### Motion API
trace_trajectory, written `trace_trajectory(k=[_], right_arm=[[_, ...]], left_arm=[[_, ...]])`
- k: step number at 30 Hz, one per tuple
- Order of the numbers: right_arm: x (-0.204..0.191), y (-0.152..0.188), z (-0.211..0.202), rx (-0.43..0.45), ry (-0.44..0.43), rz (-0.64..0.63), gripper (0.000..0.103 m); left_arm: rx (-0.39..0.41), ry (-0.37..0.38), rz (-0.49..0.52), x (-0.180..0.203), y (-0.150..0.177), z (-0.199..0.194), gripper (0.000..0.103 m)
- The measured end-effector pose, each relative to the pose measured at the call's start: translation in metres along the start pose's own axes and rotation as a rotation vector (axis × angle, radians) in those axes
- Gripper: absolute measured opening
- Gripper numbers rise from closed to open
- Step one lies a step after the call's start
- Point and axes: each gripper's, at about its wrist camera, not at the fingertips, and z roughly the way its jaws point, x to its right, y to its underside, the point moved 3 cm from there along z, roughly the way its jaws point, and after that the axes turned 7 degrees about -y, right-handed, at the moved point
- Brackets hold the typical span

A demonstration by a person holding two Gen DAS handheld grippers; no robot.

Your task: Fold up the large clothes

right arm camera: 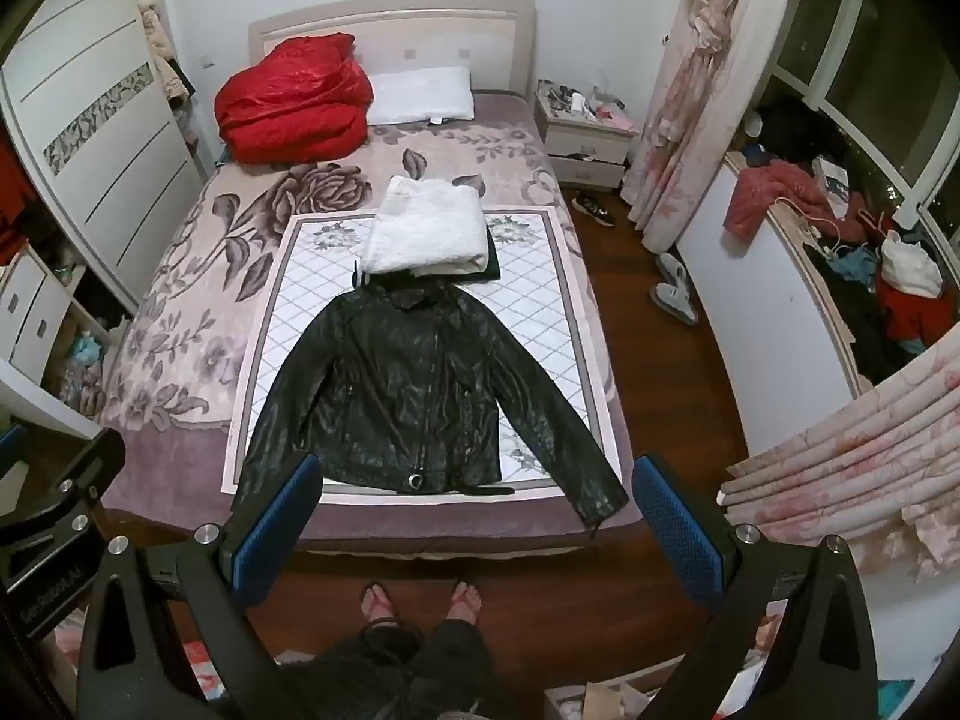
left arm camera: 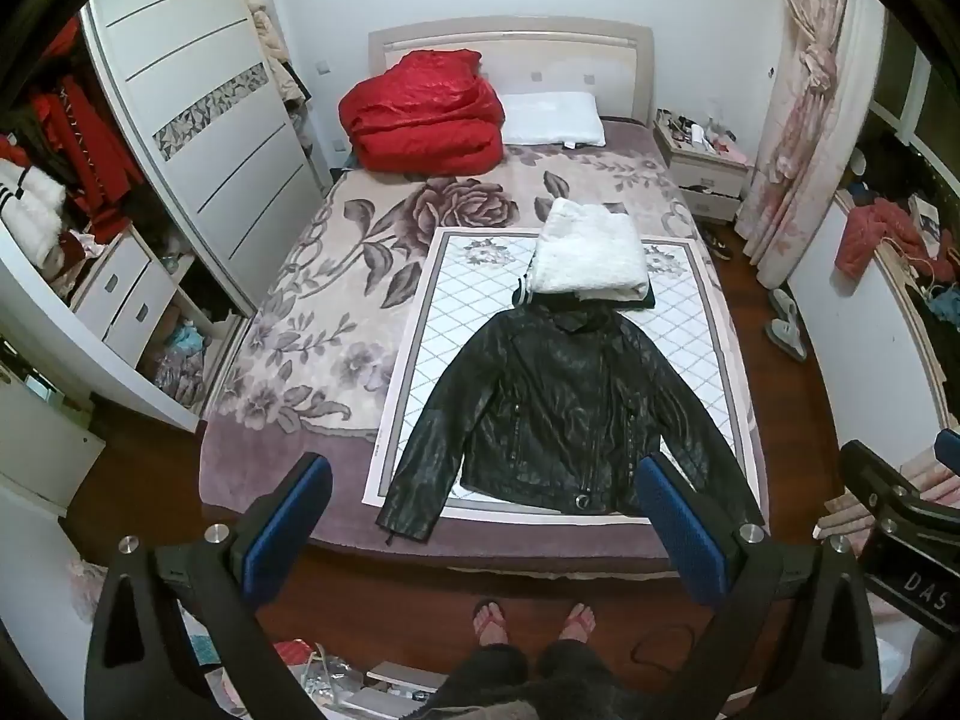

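Bedroom floor of dark wood ran under my rig at the foot of the bed [left arm camera: 288, 276]. I had the left gripper [left arm camera: 480, 510] and right gripper [right arm camera: 477, 507] with jaws spread fully wide and empty, hovering short of the mattress. Beyond them the black leather jacket [left arm camera: 558, 408] lay flat, sleeves out, on a quilted mat [left arm camera: 468, 306], its collar touching a folded white fleece [left arm camera: 591, 252].

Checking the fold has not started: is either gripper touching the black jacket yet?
Apart. Both wrist views show the left gripper and right gripper open above the bed's foot, with the black jacket lying flat below.
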Motion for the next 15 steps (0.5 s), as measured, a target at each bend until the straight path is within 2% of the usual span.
trace_trajectory(k=[15], right_arm=[[-0.011, -0.012, -0.003, 0.005, 0.002, -0.006, 0.103]], left_arm=[[0.006, 0.004, -0.005, -0.001, -0.019, -0.005, 0.103]])
